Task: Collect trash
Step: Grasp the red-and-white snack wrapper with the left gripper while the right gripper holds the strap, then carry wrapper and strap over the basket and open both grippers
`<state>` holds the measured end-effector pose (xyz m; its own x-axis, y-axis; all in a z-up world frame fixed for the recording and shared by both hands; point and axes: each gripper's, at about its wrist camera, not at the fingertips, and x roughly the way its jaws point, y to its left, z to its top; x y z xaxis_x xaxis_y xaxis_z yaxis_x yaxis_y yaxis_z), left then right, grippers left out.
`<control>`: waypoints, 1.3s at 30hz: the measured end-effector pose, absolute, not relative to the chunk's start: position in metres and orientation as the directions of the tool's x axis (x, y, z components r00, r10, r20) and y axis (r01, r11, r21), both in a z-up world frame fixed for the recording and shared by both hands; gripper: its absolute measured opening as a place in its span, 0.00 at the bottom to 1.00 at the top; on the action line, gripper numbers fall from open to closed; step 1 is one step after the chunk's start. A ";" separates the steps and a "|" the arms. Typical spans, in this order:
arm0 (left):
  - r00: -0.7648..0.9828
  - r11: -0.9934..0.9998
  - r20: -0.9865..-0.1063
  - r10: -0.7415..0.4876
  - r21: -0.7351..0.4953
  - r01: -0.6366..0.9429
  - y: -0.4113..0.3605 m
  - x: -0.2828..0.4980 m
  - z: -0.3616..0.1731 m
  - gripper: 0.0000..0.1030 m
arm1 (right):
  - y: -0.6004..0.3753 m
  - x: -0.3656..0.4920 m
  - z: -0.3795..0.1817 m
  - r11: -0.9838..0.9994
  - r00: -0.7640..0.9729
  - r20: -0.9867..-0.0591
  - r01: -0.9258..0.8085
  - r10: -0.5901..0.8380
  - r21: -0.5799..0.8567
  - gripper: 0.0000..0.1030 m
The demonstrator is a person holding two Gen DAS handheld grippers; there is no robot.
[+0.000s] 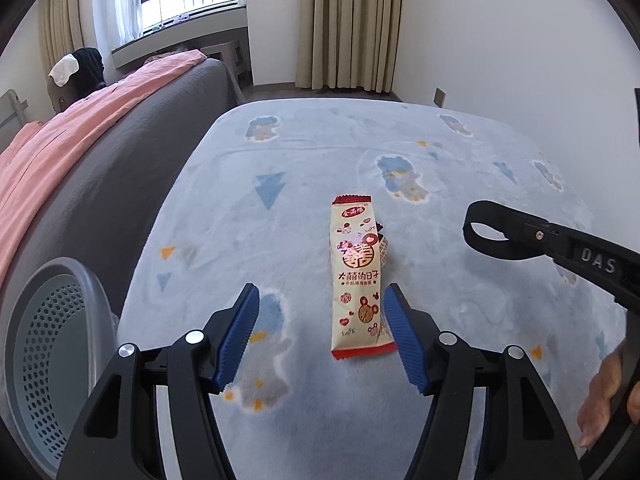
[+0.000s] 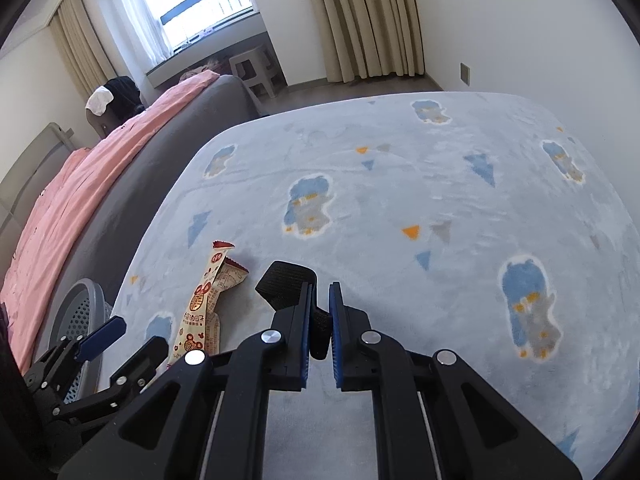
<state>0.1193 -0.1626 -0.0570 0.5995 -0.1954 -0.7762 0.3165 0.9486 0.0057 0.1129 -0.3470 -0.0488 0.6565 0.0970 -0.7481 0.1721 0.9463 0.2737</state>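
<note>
A cream and red snack wrapper [image 1: 357, 280] lies on the pale blue patterned rug [image 1: 320, 184]; a second wrapper peeks out beside it. My left gripper [image 1: 320, 320] is open, its blue pads [image 1: 240, 332] low over the rug, the wrapper's near end just inside the right pad. My right gripper [image 2: 319, 308] is shut on a black strap loop [image 2: 286, 282], also in the left wrist view [image 1: 486, 226], right of the wrapper. In the right wrist view the wrappers [image 2: 204, 300] lie left of the gripper, with the left gripper [image 2: 120, 344] at the lower left.
A grey perforated waste basket [image 1: 48, 360] stands at the rug's left edge, also in the right wrist view [image 2: 78, 312]. A grey bed with a pink cover [image 1: 72, 148] runs along the left. Window and curtains [image 1: 352, 24] stand behind.
</note>
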 end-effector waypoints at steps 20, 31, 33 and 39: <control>0.491 0.936 -0.840 -0.231 -0.054 0.347 -0.193 0.158 -0.093 0.27 | -0.347 0.115 -0.045 0.945 0.661 -0.741 0.154 0.119 0.289 0.09; 0.583 0.955 -0.784 -0.214 -0.043 0.293 -0.130 0.120 -0.046 0.27 | -0.319 0.121 -0.039 0.957 0.662 -0.736 0.105 0.137 0.272 0.09; 0.606 0.962 -0.772 -0.193 -0.026 0.273 -0.114 0.114 -0.035 0.27 | -0.307 0.122 -0.036 0.959 0.664 -0.733 0.087 0.145 0.269 0.09; 0.650 0.979 -0.748 -0.132 0.003 0.201 -0.057 0.098 -0.012 0.27 | -0.258 0.124 -0.020 0.961 0.667 -0.718 0.011 0.197 0.275 0.09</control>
<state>0.0978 -0.0575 -0.0120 0.6505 -0.1317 -0.7480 0.2015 0.9795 0.0027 0.1244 -0.2578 -0.0204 0.6675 0.1972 -0.7180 0.0113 0.9615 0.2746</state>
